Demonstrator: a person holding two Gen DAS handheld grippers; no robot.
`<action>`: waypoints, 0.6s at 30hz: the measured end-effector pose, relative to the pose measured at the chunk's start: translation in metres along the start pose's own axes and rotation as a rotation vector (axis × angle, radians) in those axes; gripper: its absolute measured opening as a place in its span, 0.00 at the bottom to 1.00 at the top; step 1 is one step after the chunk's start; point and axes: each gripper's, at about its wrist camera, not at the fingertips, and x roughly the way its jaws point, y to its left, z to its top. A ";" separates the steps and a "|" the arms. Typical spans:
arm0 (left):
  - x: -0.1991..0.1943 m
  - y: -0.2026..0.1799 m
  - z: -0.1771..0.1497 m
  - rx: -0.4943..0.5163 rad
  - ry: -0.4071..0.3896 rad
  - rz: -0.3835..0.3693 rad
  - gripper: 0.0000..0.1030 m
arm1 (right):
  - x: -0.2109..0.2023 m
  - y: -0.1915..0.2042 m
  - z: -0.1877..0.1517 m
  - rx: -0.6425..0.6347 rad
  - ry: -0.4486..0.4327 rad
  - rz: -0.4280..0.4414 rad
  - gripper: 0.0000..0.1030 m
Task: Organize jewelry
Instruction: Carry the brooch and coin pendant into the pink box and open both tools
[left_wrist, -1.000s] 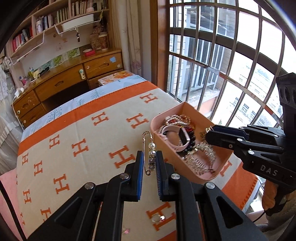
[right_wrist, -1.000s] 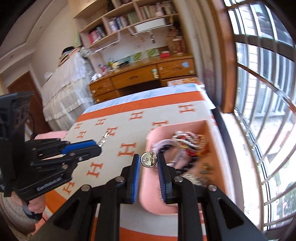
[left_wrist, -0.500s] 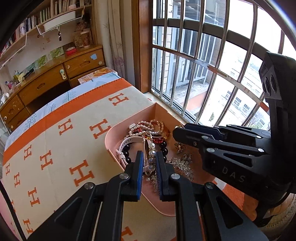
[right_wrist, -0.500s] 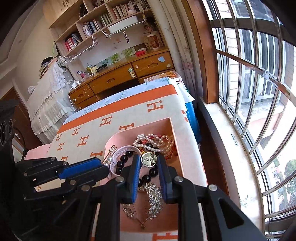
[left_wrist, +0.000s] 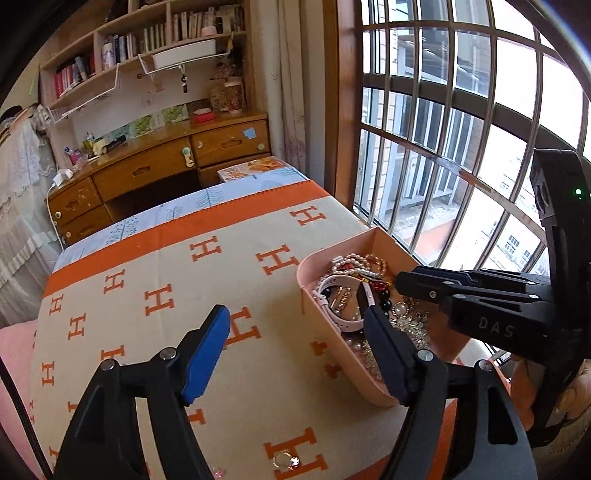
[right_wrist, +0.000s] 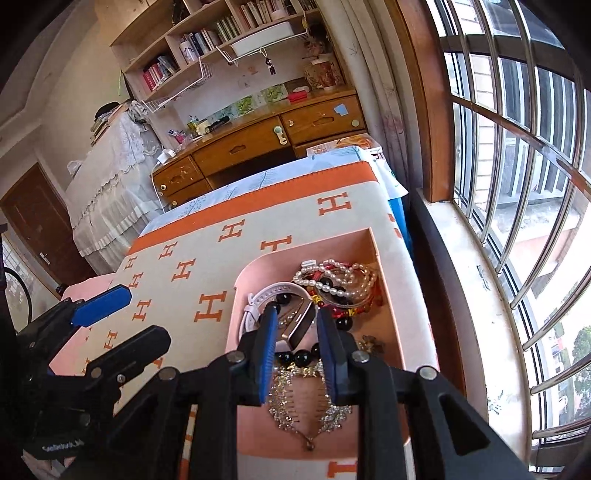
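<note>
Releasing: left gripper (left_wrist: 295, 332) jaws now spreading wide and empty; pearl pin carried half a second ago no longer between them, apparently lying among pieces in pink tray (left_wrist: 332, 343). Ring (left_wrist: 284, 459) remaining loose on orange-patterned blanket (left_wrist: 147, 295), near edge, well apart from tray. Right gripper (right_wrist: 297, 332) jaws parting too, round charm gone from them, hovering over white watch band (right_wrist: 273, 291), beads and silver necklace (right_wrist: 310, 417) in tray. Judgement: two pieces delivered; ring likely next.
</note>
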 end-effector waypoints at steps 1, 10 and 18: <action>-0.003 0.004 -0.002 -0.011 -0.001 0.007 0.71 | -0.003 0.003 -0.001 -0.002 -0.005 0.007 0.22; -0.037 0.043 -0.027 -0.125 -0.024 0.069 0.72 | -0.026 0.044 -0.012 -0.076 -0.032 0.045 0.22; -0.067 0.070 -0.058 -0.182 -0.056 0.138 0.81 | -0.034 0.085 -0.029 -0.159 -0.024 0.096 0.22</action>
